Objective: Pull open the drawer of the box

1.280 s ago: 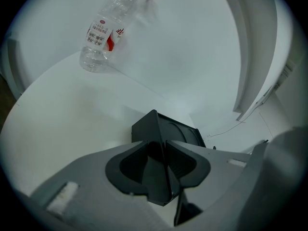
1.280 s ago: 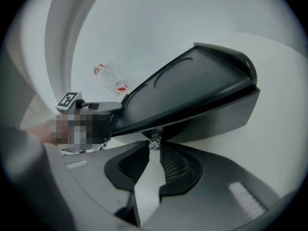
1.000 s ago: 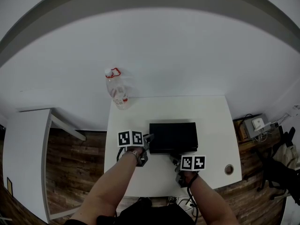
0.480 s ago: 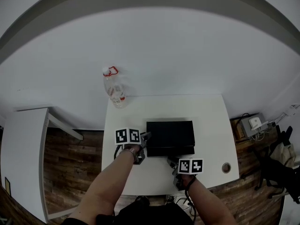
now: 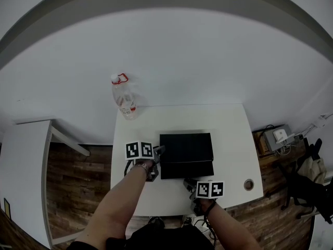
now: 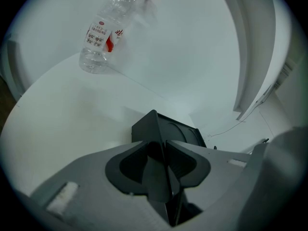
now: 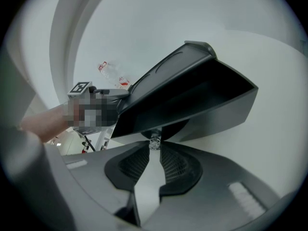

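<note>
White worktop (image 5: 234,134) first: a clear bottle (image 5: 124,98) stands at its back left corner. Next, the left gripper (image 5: 160,152), jaws pressed together, sits against the front left corner of the black box (image 5: 186,146) in the middle. Over to the right gripper (image 7: 154,147), pinching the small clear knob (image 7: 154,139) of the drawer (image 5: 187,169), which stands partly out of the box's front.

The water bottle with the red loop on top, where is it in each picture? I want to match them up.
Head view: the water bottle stands on the table's far left corner, up and left of the black box.
Left gripper view: top left, tilted in the picture, far beyond the box's corner.
Right gripper view: tiny, left of centre, peeking out beside the box.
Shared landmark: the black box.
</note>
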### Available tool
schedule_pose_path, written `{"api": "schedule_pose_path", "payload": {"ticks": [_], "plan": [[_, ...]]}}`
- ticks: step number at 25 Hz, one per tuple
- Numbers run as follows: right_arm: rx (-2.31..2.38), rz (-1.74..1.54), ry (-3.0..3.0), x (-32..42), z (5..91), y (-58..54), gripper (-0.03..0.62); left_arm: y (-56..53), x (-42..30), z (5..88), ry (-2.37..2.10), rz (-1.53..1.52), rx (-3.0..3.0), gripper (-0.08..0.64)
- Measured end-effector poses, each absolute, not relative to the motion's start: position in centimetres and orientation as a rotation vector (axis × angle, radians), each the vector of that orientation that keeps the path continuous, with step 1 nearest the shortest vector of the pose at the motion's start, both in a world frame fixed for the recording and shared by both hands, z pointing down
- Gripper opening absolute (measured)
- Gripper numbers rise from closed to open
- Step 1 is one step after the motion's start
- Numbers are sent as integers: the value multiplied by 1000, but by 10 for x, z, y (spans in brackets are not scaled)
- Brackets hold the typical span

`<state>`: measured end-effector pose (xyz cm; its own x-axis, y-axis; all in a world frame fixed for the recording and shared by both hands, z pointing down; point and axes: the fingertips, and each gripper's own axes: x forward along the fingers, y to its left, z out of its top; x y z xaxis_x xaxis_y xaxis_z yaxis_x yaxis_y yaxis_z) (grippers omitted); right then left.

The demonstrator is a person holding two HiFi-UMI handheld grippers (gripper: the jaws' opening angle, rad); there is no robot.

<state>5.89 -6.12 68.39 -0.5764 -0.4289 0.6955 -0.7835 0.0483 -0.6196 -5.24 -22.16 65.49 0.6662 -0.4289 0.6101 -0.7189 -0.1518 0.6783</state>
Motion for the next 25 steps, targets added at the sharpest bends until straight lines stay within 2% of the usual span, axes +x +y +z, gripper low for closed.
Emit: {"api": "schedule_pose_path", "payload": {"ticks": [25], "plan": [[1234,1564,-2000,57,681,-22,72,-223,-54,655,-938,321,1787,132]]}}
